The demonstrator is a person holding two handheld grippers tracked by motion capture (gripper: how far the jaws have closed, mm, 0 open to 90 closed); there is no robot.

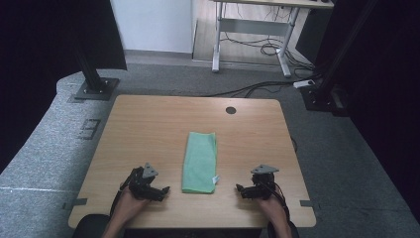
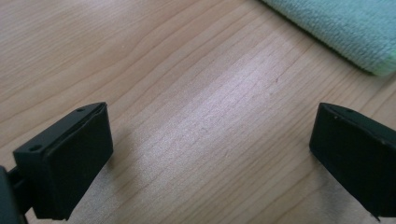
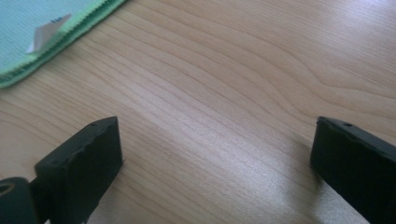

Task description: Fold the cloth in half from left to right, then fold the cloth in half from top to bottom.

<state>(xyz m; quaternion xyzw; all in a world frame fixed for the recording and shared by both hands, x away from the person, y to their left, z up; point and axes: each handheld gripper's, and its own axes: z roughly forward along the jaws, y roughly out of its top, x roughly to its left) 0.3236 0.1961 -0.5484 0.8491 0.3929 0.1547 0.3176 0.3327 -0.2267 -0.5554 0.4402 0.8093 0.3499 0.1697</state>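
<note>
Folded green cloth [image 1: 200,162] lies flat mid-table, white tag at its near right corner. Left gripper [image 1: 157,191] and right gripper [image 1: 246,190] sit low on either side of it — both jaws spread wide, nothing between them but bare wooden table [image 1: 148,124].

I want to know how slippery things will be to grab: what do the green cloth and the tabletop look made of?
The green cloth looks like soft microfibre or terry: a fuzzy, matte looped weave, a stitched lighter-green edge and a small white tag. The tabletop looks like light wood or wood-look laminate; printed-looking grain lines and a smooth, faintly glossy sheen leave it open which.
</note>
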